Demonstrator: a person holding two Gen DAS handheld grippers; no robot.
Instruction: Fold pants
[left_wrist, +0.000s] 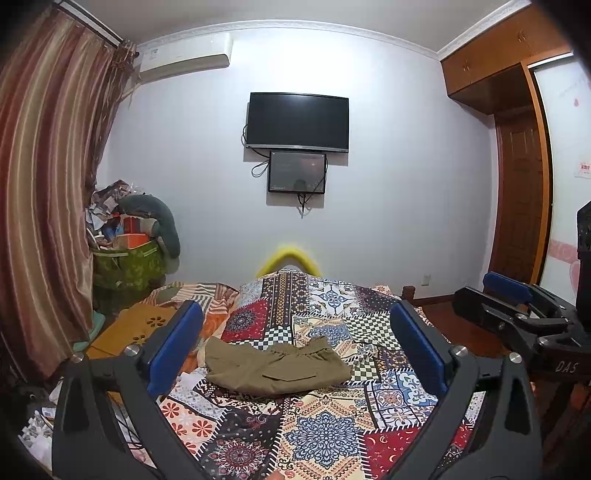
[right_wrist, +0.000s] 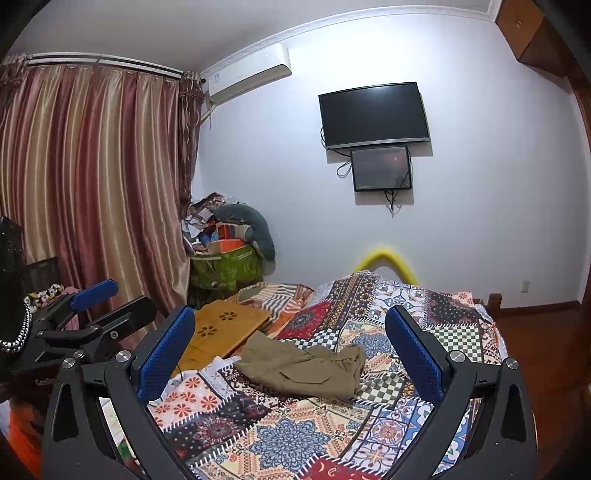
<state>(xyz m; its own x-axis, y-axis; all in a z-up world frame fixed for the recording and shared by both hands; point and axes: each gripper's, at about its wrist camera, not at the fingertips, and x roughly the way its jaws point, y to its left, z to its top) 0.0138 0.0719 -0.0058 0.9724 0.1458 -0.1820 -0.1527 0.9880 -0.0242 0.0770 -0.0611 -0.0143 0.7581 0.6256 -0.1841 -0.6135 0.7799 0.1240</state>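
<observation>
Pants (left_wrist: 275, 367), olive cloth, folded rectangle

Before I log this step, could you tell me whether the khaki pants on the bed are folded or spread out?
Folded: the khaki pants lie as a compact layered bundle on the patchwork bedspread, no legs extended.

Left claw (left_wrist: 295, 347), right claw (right_wrist: 291, 347): both spread wide, empty.

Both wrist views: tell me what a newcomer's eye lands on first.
The loud patchwork bedspread fills the foreground, with the khaki pants lying bunched on its middle. The left tongs and right tongs frame them, blue pads spread wide. On the far wall hangs a dark TV.
</observation>
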